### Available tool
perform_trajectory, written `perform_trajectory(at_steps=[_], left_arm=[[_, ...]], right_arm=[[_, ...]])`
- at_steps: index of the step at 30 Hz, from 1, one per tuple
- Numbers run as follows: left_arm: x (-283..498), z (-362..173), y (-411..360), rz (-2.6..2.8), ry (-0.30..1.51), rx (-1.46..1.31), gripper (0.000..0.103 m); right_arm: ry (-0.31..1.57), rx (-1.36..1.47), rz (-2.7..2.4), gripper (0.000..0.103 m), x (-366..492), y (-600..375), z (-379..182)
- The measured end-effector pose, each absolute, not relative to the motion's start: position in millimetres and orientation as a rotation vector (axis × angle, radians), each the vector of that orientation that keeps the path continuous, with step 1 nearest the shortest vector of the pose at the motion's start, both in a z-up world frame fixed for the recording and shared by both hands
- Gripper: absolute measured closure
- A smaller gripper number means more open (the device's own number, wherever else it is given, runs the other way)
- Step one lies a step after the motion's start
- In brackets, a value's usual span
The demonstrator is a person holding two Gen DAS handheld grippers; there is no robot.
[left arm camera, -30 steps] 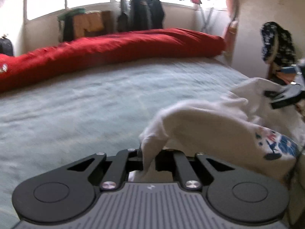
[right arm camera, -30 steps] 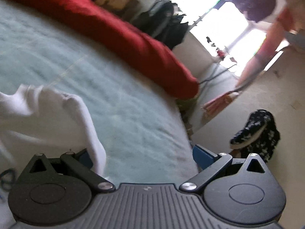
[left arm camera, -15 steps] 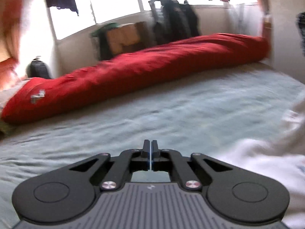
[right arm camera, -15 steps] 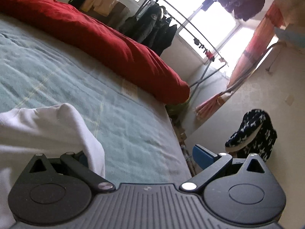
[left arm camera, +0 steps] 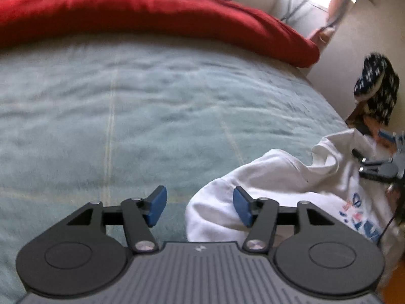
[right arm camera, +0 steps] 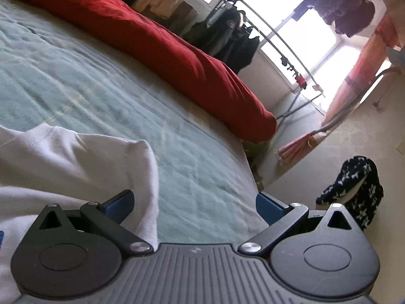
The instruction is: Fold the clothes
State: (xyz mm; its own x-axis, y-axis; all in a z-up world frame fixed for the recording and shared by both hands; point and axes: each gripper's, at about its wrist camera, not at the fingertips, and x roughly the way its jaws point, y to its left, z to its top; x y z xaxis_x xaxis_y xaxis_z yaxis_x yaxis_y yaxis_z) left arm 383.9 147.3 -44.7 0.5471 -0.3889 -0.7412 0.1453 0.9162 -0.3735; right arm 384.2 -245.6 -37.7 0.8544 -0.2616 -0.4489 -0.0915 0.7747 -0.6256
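A white garment (left arm camera: 291, 177) with a blue and red print lies crumpled on the pale green bed cover (left arm camera: 126, 116). My left gripper (left arm camera: 200, 209) is open, low over the bed; a white fold lies between its blue pads, by the right one, unpinched. The right gripper also shows in the left wrist view (left arm camera: 379, 169) at the garment's far right side. In the right wrist view the right gripper (right arm camera: 195, 206) is open; a white fold (right arm camera: 101, 157) drapes beside its left pad, unpinched.
A long red duvet roll (left arm camera: 157, 17) lies along the bed's far side, also in the right wrist view (right arm camera: 162, 43). A dark patterned cloth (right arm camera: 354, 187) hangs off the bed's right edge. A rack of dark clothes (right arm camera: 227, 35) stands by the bright window.
My left gripper let go of the white fold it pinched, closed empty, swung away, then opened and came back beside the garment. The right gripper stayed open, shifting slightly.
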Motion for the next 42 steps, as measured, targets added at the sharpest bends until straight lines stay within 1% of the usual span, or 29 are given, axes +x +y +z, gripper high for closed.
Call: perform_trajectory(at_steps=[3, 5, 6, 7, 8, 9, 11, 16, 19, 21, 22, 24, 25, 26, 27, 30, 32, 35, 38, 39, 40, 41, 42], left_arm=[[381, -57, 153, -0.371, 0.979, -0.372, 0.043], [377, -60, 156, -0.407, 0.982, -0.417, 0.047], [374, -60, 156, -0.423, 0.977, -0.433, 0.064], [372, -58, 155, -0.43, 0.968, -0.431, 0.076], [369, -55, 152, -0.432, 0.958, -0.416, 0.092], [366, -53, 150, -0.434, 0.947, -0.4, 0.096], [362, -44, 150, -0.409, 0.913, -0.378, 0.099], [361, -21, 154, -0.347, 0.83, -0.356, 0.101], [369, -12, 153, -0.351, 0.816, -0.342, 0.101], [374, -13, 153, -0.385, 0.837, -0.374, 0.099], [375, -15, 154, -0.387, 0.849, -0.394, 0.096], [372, -19, 158, -0.374, 0.848, -0.413, 0.075], [369, -21, 161, -0.369, 0.848, -0.426, 0.071], [366, -23, 165, -0.366, 0.85, -0.445, 0.062], [362, -25, 169, -0.369, 0.853, -0.463, 0.056], [348, -27, 179, -0.341, 0.863, -0.484, 0.051], [336, -30, 182, -0.369, 0.871, -0.535, 0.05], [324, -37, 172, -0.427, 0.885, -0.558, 0.043], [320, -50, 155, -0.443, 0.917, -0.523, 0.044], [322, -56, 151, -0.431, 0.927, -0.512, 0.047], [323, -61, 146, -0.411, 0.929, -0.491, 0.053], [324, -63, 141, -0.392, 0.926, -0.457, 0.082], [325, -65, 136, -0.373, 0.917, -0.42, 0.091]], right_arm=[[0.541, -0.685, -0.067, 0.0, 382, -240, -36], [0.532, -0.686, -0.045, 0.0, 382, -237, -34], [0.531, -0.692, -0.041, 0.0, 383, -235, -34], [0.53, -0.698, -0.039, 0.0, 384, -234, -34], [0.529, -0.699, -0.035, 0.0, 385, -233, -34], [0.528, -0.698, -0.031, 0.0, 385, -232, -34], [0.53, -0.695, -0.018, 0.0, 383, -231, -35], [0.528, -0.697, 0.007, 0.0, 380, -229, -34], [0.537, -0.688, 0.034, 0.0, 381, -229, -32], [0.543, -0.682, 0.052, 0.0, 382, -229, -30], [0.546, -0.678, 0.061, 0.0, 382, -229, -30], [0.557, -0.67, 0.064, 0.0, 384, -230, -31], [0.56, -0.663, 0.065, 0.0, 384, -231, -32], [0.56, -0.655, 0.068, 0.0, 384, -231, -32], [0.562, -0.652, 0.071, 0.0, 383, -232, -33], [0.568, -0.649, 0.081, 0.0, 380, -232, -36], [0.572, -0.652, 0.087, 0.0, 378, -231, -37], [0.575, -0.654, 0.094, 0.0, 376, -228, -38], [0.577, -0.656, 0.099, 0.0, 375, -225, -39], [0.578, -0.658, 0.099, 0.0, 375, -224, -39], [0.578, -0.659, 0.1, 0.0, 374, -223, -39], [0.579, -0.66, 0.101, 0.0, 374, -222, -40], [0.58, -0.661, 0.102, 0.0, 373, -221, -40]])
